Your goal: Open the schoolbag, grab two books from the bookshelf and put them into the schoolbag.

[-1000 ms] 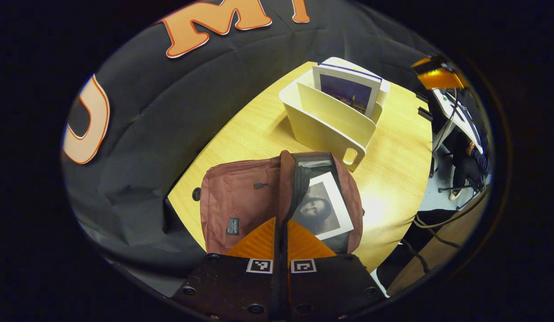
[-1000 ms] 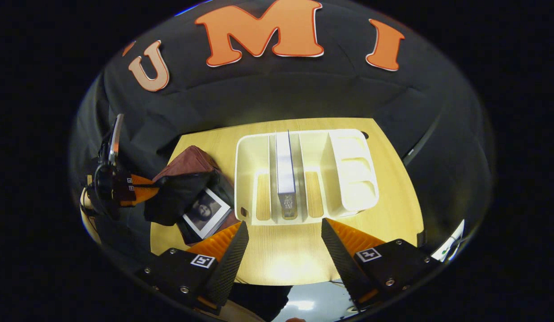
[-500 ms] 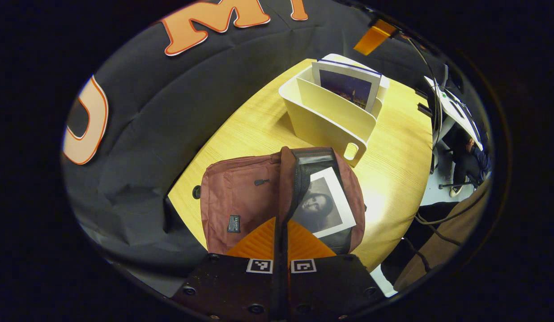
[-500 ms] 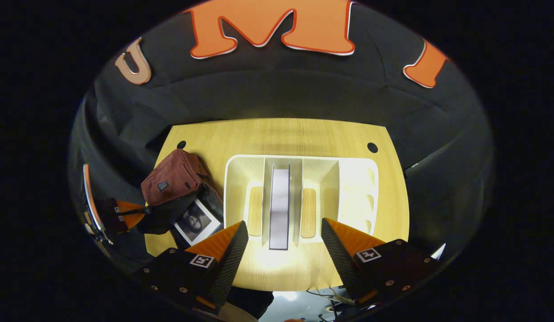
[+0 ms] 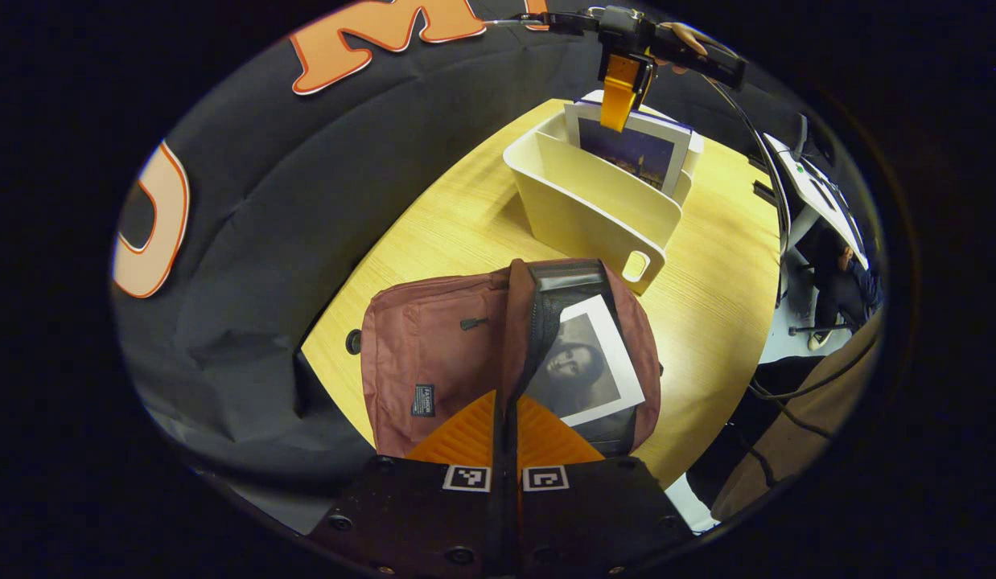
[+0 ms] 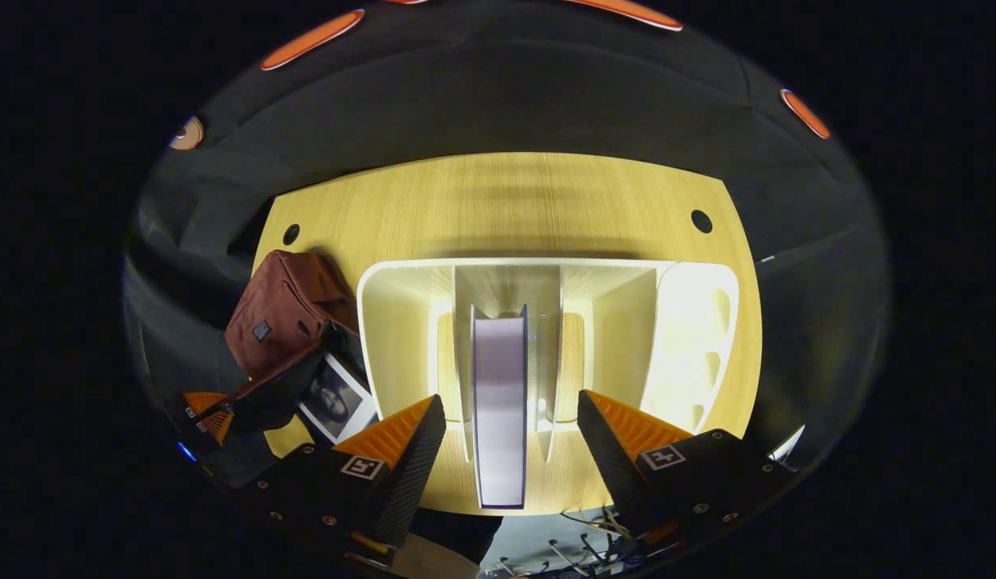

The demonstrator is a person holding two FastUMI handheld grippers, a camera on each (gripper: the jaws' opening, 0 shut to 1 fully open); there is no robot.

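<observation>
In the left gripper view, the maroon schoolbag [image 5: 442,362] lies on the wooden table [image 5: 466,217] with its main pocket held open. The left gripper [image 5: 504,434] is clenched on the edge of the bag's flap [image 5: 516,322], both orange fingers pressed together around it. Inside the opening lies a book with a black-and-white portrait cover [image 5: 582,370]. Beyond the bag stands a cream bookshelf [image 5: 594,213] with upright dividers, its handle cut-out just beside the bag's top edge. A second book with a dark cover picture [image 5: 635,153] stands upright in a middle slot. The right gripper [image 5: 619,100] hangs directly above that book, held by a hand [image 5: 687,36].

In the right gripper view, the schoolbag [image 6: 281,310] sits left of the bookshelf [image 6: 401,322], the left gripper [image 6: 208,406] pulling its flap. The standing book [image 6: 500,410] shows edge-on between two dividers. The right gripper [image 6: 510,438] is released, its fingers spread wide to either side of the book and apart from it. The dividers stand close on each side of the book.
</observation>
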